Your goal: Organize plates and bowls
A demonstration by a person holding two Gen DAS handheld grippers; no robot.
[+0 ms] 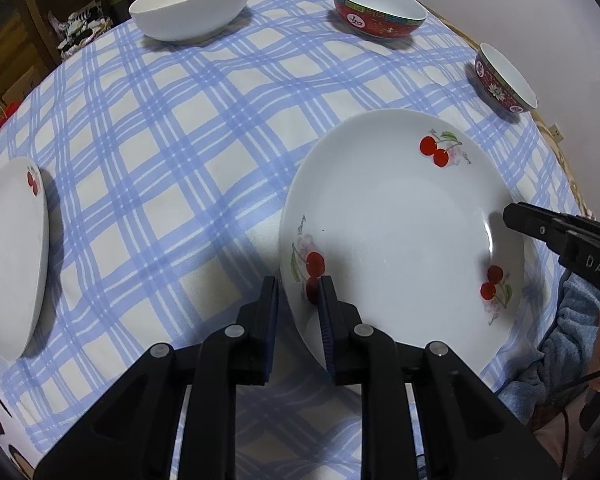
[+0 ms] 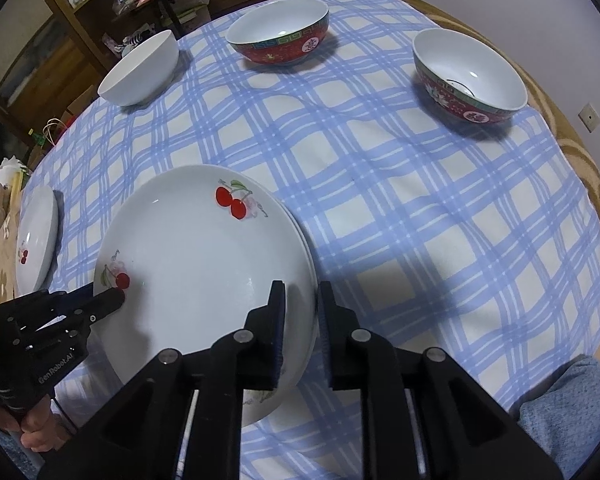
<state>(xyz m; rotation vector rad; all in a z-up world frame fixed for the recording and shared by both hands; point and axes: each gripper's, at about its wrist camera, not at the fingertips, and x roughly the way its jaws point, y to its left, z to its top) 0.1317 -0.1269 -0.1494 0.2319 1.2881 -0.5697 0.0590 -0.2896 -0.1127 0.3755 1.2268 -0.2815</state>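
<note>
Stacked white cherry-printed ceramic plates (image 2: 204,264) sit on the blue-checked tablecloth (image 2: 380,220), nearer than the three bowls. Left gripper (image 1: 298,300) and right gripper (image 2: 302,302) each straddle opposite rims, jaws narrowly parted, not pressing.

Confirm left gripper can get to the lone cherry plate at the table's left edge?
Probably yes. The left gripper has its jaws straddling the near plate rim, so it must back off first. After that, only bare tablecloth lies between it and the lone plate, whose rim looks exposed.
</note>
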